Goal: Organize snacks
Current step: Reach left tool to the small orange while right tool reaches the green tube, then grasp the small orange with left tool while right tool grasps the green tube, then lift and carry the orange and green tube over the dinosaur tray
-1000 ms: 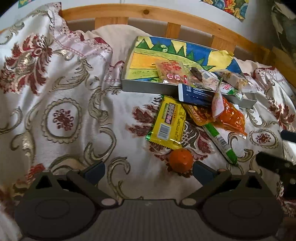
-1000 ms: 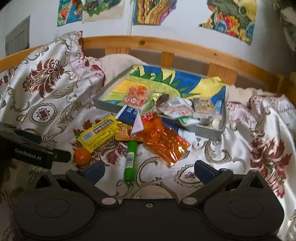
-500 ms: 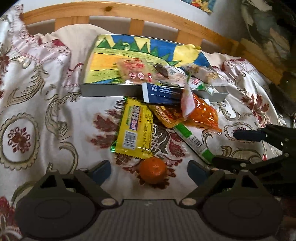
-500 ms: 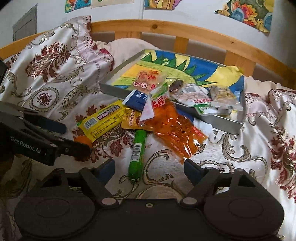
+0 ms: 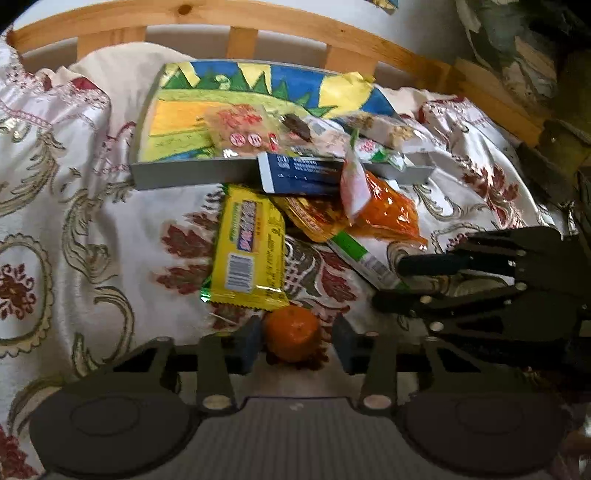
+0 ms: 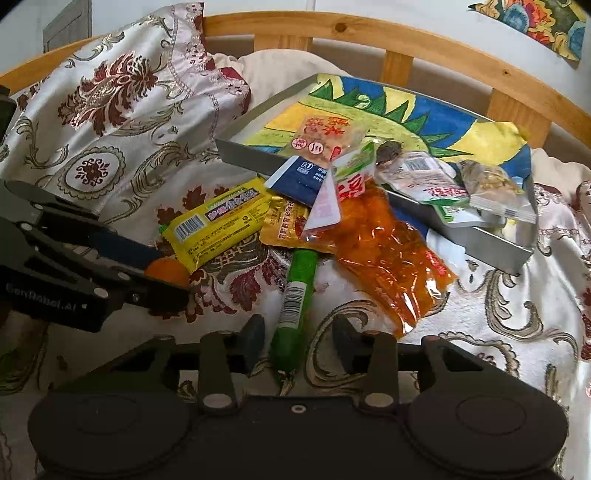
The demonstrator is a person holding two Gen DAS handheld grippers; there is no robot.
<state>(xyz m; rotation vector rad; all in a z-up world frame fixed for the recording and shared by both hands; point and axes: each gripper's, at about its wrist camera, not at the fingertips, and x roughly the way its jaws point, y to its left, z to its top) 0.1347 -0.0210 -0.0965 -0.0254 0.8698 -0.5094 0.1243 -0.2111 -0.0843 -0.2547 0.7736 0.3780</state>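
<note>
A small orange fruit (image 5: 293,332) lies on the patterned bedspread between the fingers of my left gripper (image 5: 295,341), which is open around it with gaps on both sides. A green stick snack (image 6: 295,295) lies with its near end between the fingers of my right gripper (image 6: 297,345), also open. A yellow bar (image 5: 249,254), an orange-filled bag (image 6: 384,254), a small orange packet (image 6: 286,223) and a blue box (image 5: 299,177) lie in front of a grey tray (image 5: 184,173) with a colourful lining that holds several more packets.
A wooden bed rail (image 5: 258,26) runs behind the tray. A floral pillow (image 6: 118,85) rises at the left. The right gripper's fingers show at the right of the left wrist view (image 5: 417,280); the left gripper's fingers show at the left of the right wrist view (image 6: 147,273).
Both grippers moved forward and down and narrowed their fingers. The left one now brackets the orange fruit, the right one the end of the green stick.
</note>
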